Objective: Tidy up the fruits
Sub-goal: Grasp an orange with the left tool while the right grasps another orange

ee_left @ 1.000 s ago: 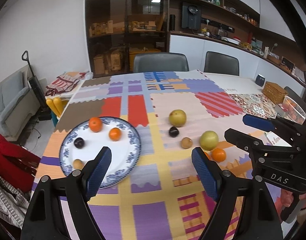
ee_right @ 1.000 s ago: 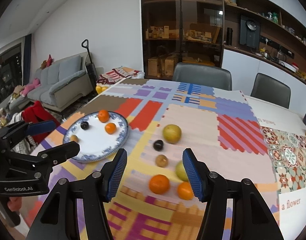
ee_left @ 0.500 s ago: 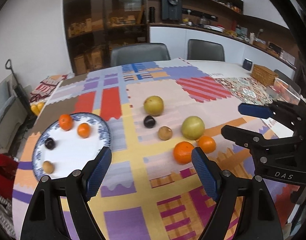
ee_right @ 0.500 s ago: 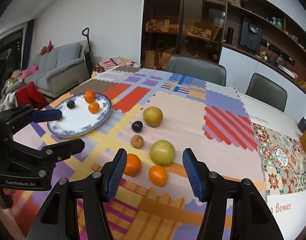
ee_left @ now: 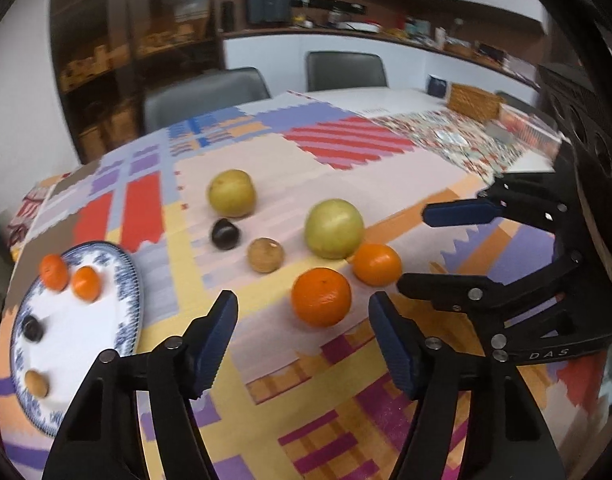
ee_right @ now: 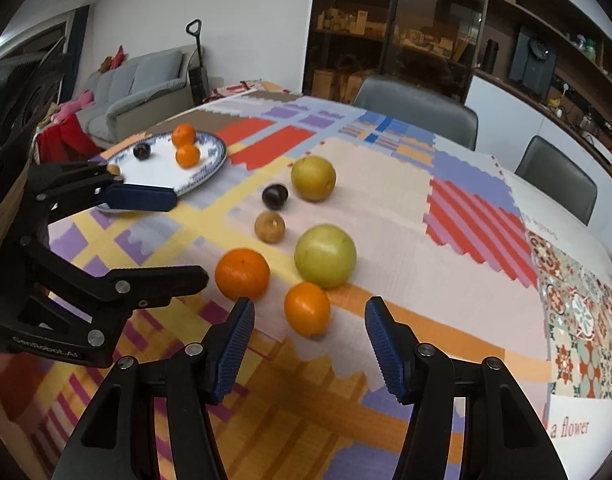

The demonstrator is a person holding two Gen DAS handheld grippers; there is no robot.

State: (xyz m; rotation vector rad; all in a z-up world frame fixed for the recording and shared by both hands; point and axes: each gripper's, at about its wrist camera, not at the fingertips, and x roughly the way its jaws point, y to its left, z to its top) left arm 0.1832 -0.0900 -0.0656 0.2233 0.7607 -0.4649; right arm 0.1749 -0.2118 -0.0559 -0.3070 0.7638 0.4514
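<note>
A blue-rimmed white plate (ee_left: pixel 127 300) (ee_right: pixel 213 164) holds two small oranges, a dark plum and a small brown fruit. On the patchwork cloth lie a large orange (ee_left: pixel 321 297) (ee_right: pixel 242 273), a smaller orange (ee_left: pixel 376 264) (ee_right: pixel 307 308), a green apple (ee_left: pixel 334 229) (ee_right: pixel 325 255), a yellow pear (ee_left: pixel 230 193) (ee_right: pixel 313 178), a dark plum (ee_left: pixel 224 233) (ee_right: pixel 274 196) and a brown fruit (ee_left: pixel 265 255) (ee_right: pixel 269 227). My left gripper (ee_left: pixel 303 330) is open, just short of the large orange. My right gripper (ee_right: pixel 310 338) is open, just short of the smaller orange.
The table is covered by a colourful patchwork cloth (ee_left: pixel 386 400). A wicker basket (ee_left: pixel 472 101) and a clear container stand at the far right. Grey chairs (ee_right: pixel 416 114) line the far side. A sofa (ee_right: pixel 145 92) is beyond the left edge.
Both grippers have moved forward and lower toward the loose fruit; the left now faces the large orange, the right the smaller orange. Both stay open. The fruit has not moved.
</note>
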